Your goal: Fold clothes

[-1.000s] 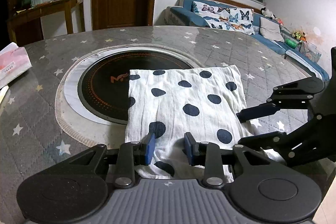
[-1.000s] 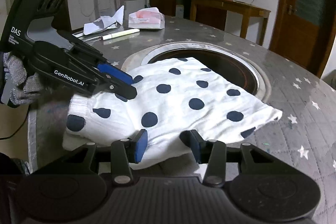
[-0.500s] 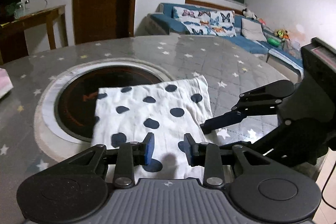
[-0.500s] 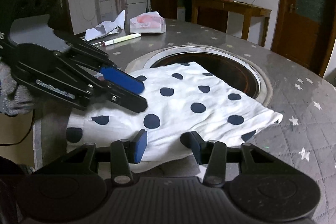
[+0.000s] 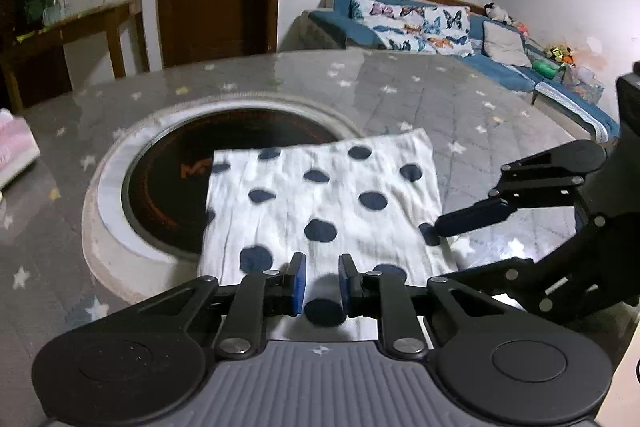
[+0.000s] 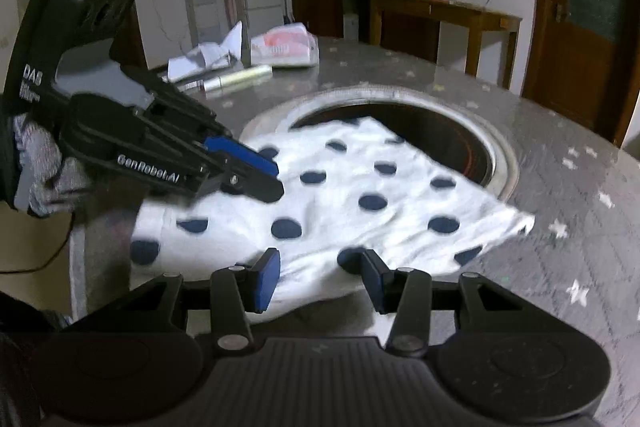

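A folded white garment with dark blue dots [image 5: 320, 203] lies flat on the round table, partly over the black hob; it also shows in the right wrist view [image 6: 360, 203]. My left gripper [image 5: 322, 281] is open with a narrow gap, just above the garment's near edge, holding nothing. My right gripper [image 6: 320, 277] is open and empty over the garment's right edge. The right gripper also shows at the right of the left wrist view [image 5: 480, 227], and the left gripper at the left of the right wrist view [image 6: 256, 171].
A black round hob [image 5: 224, 183] is set in the grey star-patterned table [image 5: 480, 107]. A pink tissue pack [image 6: 286, 45], crumpled paper [image 6: 208, 55] and a pen [image 6: 236, 81] lie at the table's far side. A wooden side table and sofa stand beyond.
Both grippers have drawn back slightly and lifted from the garment, which now lies flat and a little farther off. The jaws stay open.
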The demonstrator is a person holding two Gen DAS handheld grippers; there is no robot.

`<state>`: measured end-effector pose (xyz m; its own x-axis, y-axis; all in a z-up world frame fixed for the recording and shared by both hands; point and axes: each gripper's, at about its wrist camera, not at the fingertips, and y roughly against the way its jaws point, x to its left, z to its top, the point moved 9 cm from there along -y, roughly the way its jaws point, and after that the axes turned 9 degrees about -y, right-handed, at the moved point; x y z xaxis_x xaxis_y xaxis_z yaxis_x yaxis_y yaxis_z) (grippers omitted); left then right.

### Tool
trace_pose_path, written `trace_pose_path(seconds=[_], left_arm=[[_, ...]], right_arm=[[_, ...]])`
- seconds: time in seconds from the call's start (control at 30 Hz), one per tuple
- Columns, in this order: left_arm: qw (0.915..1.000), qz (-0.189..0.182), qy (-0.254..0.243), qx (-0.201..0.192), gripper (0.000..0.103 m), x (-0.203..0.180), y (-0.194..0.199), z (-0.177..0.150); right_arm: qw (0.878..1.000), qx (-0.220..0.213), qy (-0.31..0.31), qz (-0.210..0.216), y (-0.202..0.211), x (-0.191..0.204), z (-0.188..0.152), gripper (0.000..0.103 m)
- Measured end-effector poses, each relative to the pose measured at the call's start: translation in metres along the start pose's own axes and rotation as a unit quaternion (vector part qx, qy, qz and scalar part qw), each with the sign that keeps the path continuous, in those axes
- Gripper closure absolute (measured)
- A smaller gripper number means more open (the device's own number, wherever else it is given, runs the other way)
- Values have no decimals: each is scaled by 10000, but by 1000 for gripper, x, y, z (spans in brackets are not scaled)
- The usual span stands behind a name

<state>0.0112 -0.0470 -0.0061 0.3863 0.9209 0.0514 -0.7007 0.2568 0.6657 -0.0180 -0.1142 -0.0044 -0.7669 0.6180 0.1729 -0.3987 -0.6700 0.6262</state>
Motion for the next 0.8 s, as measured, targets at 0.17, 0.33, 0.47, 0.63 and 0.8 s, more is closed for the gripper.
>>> trace_pose_path(seconds=[0.17, 0.33, 0.47, 0.63, 0.8], left_arm=[[9999, -89, -85, -26, 83, -9, -10, 9], [9998, -63, -26, 193, 83, -5, -21, -2], [9999, -66, -29, 119, 82, -4, -7, -4], [10000, -43, -19, -17, 66, -7, 15, -6], [10000, -44, -63, -60, 56, -8, 42, -15]], right_arm=[[9996, -118, -10, -249, -4, -15, 12, 57], [9994, 130, -109, -313, -21, -27, 2, 54], [9992, -2, -215, -327, -14, -35, 13, 52], [9958, -193, -641, -626, -15, -70, 37, 52], [9888, -85, -1265, -793, -33, -110, 51, 52]])
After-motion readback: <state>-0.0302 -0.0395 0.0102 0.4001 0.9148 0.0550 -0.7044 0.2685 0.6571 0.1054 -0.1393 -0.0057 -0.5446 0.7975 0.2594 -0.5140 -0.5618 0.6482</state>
